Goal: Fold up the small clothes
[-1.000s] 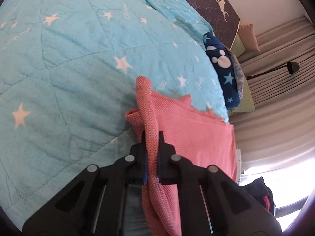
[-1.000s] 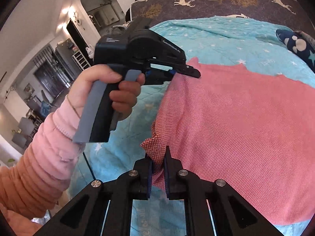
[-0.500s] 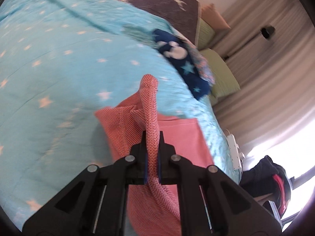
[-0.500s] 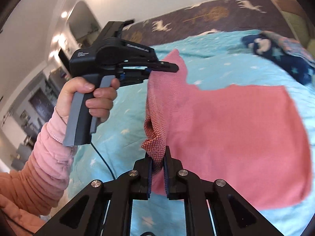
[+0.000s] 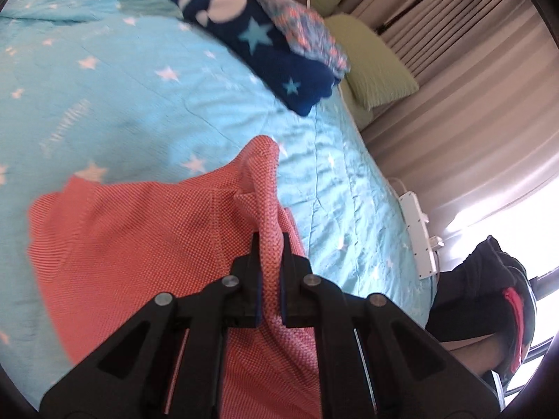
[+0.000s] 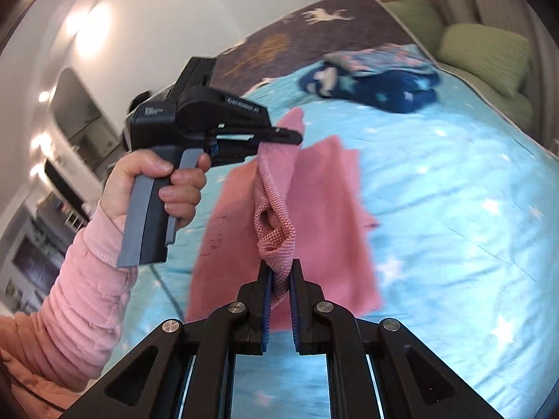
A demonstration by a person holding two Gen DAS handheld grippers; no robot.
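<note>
From the left wrist view, the left gripper (image 5: pixel 269 272) has its jaws nearly closed on a bunched ridge of the pink cloth (image 5: pixel 132 237); the fabric stands up between the fingers as a narrow roll and runs on past their tips; the rest of the cloth spreads flat to the left over the blue star-print bedspread (image 5: pixel 104 87), with more of it lying beneath the gripper; a dark blue star-patterned garment (image 5: pixel 265 49) lies further up the bed with a flowered piece against it, well apart from the pink cloth; green pillows (image 5: pixel 377 66) sit by the curtain, and a white power strip (image 5: pixel 419 234) hangs off the bed's edge.

From the right wrist view, the right gripper (image 6: pixel 279 286) is likewise almost shut, pinching a puckered corner of the pink cloth (image 6: pixel 328 216) between its blue-lined pads; the left gripper (image 6: pixel 279 136), held by a hand (image 6: pixel 157 188) in a pink sleeve, pinches another part of the same edge higher up, so the held edge hangs lifted between the two while the body of the cloth drapes down onto the bedspread (image 6: pixel 454 209); the picture is somewhat blurred.

The cloth looks light, soft and limp, a fine woven knit that crumples where pinched and sags between grips; it should neither slip much nor tear easily; corners or a seamed edge look the best places to hold, pulled taut enough to keep the fold line straight.
</note>
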